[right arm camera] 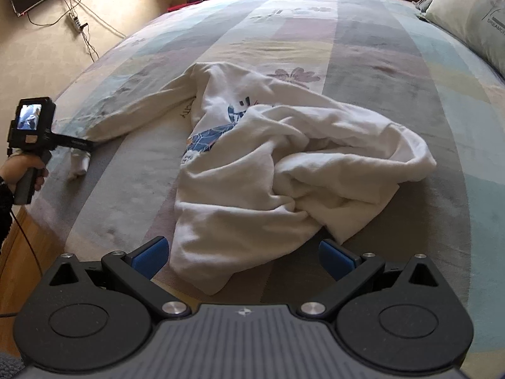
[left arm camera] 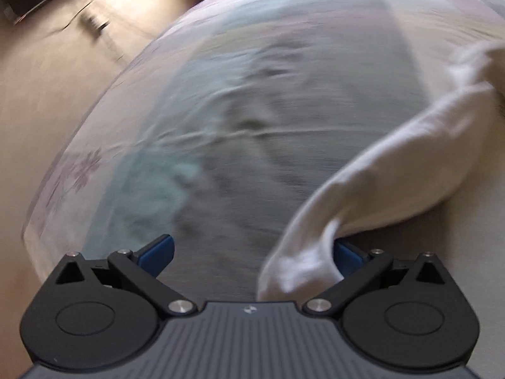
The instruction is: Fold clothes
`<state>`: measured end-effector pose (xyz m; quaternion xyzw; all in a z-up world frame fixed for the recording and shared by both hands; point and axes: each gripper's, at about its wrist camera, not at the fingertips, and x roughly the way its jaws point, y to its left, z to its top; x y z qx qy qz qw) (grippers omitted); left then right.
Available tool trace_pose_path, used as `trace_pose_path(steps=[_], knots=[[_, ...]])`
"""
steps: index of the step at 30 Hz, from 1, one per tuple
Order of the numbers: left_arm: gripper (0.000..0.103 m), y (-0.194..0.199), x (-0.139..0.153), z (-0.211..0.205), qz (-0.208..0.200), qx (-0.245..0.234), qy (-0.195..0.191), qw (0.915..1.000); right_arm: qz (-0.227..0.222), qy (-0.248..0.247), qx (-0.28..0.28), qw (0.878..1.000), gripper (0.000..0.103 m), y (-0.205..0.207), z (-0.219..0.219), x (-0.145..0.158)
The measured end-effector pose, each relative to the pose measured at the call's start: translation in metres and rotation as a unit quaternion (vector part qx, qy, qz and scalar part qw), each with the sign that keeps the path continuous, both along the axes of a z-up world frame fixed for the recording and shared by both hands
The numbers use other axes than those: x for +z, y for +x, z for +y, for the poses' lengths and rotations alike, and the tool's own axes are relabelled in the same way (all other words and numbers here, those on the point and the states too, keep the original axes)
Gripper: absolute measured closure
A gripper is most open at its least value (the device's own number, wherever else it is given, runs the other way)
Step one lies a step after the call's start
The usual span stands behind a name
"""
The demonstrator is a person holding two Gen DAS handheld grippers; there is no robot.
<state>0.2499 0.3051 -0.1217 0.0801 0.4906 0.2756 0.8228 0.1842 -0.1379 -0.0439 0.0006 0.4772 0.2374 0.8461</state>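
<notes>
A white sweatshirt (right arm camera: pixel 252 170) lies crumpled in the middle of the bed (right arm camera: pixel 363 47), one sleeve (right arm camera: pixel 132 110) stretched toward the left edge. The left tongs (left arm camera: pixel 252 257) gape wide; the sleeve's cuff drapes against the right blue pad (left arm camera: pixel 347 257), though blur makes any grip uncertain. The right tongs (right arm camera: pixel 243 257) hover wide open over the sweatshirt's near hem, holding nothing.

Bed (right arm camera: pixel 378 63) with pastel patchwork sheet, crumpled white sweatshirt (right arm camera: pixel 268 164) lying mid-bed, pillow (right arm camera: pixel 473 15) apparently at far corner
</notes>
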Motion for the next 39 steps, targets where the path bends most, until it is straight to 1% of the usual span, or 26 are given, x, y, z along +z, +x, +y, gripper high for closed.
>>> trace_pose_path(steps=[3, 7, 10, 12, 14, 15, 16, 18, 19, 21, 24, 25, 26, 28, 30, 33, 36, 39], knots=[[0.000, -0.004, 0.001, 0.022, -0.003, 0.026, 0.006, 0.9996, 0.000, -0.009, 0.005, 1.000, 0.000, 0.000, 0.004, -0.002], [0.000, -0.003, 0.004, 0.052, 0.001, 0.058, 0.037, 0.9976, 0.002, -0.013, -0.001, 1.000, 0.000, 0.003, 0.002, -0.003], [0.000, 0.000, 0.017, 0.075, -0.019, 0.086, 0.052, 0.9947, 0.004, -0.015, -0.005, 1.000, 0.000, 0.004, 0.001, -0.004], [0.000, 0.004, 0.032, 0.084, -0.040, 0.092, 0.065, 0.9928, 0.004, -0.017, -0.004, 1.000, 0.000, 0.004, 0.003, -0.004], [0.001, 0.006, 0.043, 0.088, -0.052, 0.090, 0.076, 0.9916, 0.006, -0.019, -0.004, 1.000, 0.000, 0.004, 0.004, -0.005], [0.001, 0.009, 0.046, 0.091, -0.049, 0.085, 0.069, 0.9927, 0.007, -0.019, -0.004, 1.000, 0.000, 0.005, 0.005, -0.006], [0.001, 0.013, 0.046, 0.095, -0.041, 0.080, 0.054, 0.9945, 0.008, -0.019, -0.003, 1.000, 0.000, 0.005, 0.006, -0.006], [0.001, 0.016, 0.039, 0.101, -0.016, 0.080, 0.032, 0.9961, 0.009, -0.020, 0.001, 1.000, 0.000, 0.004, 0.009, -0.007], [0.001, 0.015, 0.037, 0.102, -0.012, 0.083, 0.028, 0.9961, 0.008, -0.021, 0.003, 1.000, 0.000, 0.003, 0.010, -0.006], [0.001, 0.010, 0.032, 0.103, -0.009, 0.090, 0.026, 0.9956, 0.006, -0.022, 0.009, 1.000, 0.000, 0.001, 0.012, -0.005], [0.001, 0.001, 0.029, 0.102, -0.014, 0.088, -0.009, 0.9960, 0.005, -0.022, 0.009, 1.000, 0.000, 0.003, 0.013, -0.004], [0.001, -0.002, 0.029, 0.099, -0.014, 0.084, -0.016, 0.9962, 0.005, -0.021, 0.008, 1.000, 0.000, 0.003, 0.012, -0.004], [0.001, -0.004, 0.030, 0.094, -0.014, 0.078, -0.020, 0.9966, 0.005, -0.019, 0.008, 1.000, 0.000, 0.003, 0.012, -0.004], [0.001, -0.008, 0.034, 0.076, -0.018, 0.050, -0.033, 0.9980, 0.005, -0.017, 0.006, 1.000, 0.000, 0.003, 0.011, -0.005], [0.001, -0.009, 0.039, 0.054, -0.021, 0.016, -0.048, 0.9985, 0.006, -0.015, 0.005, 1.000, 0.000, 0.003, 0.009, -0.006], [0.001, -0.005, 0.045, 0.010, -0.020, -0.052, -0.057, 0.9968, 0.005, -0.014, 0.001, 1.000, 0.000, 0.000, 0.005, -0.006], [0.001, -0.001, 0.053, -0.045, -0.019, -0.126, -0.065, 0.9897, 0.004, -0.012, -0.004, 1.000, 0.000, -0.005, -0.001, -0.005], [0.001, 0.001, 0.062, -0.099, -0.027, -0.195, -0.076, 0.9774, -0.001, -0.013, -0.014, 1.000, 0.000, -0.009, -0.011, -0.003]])
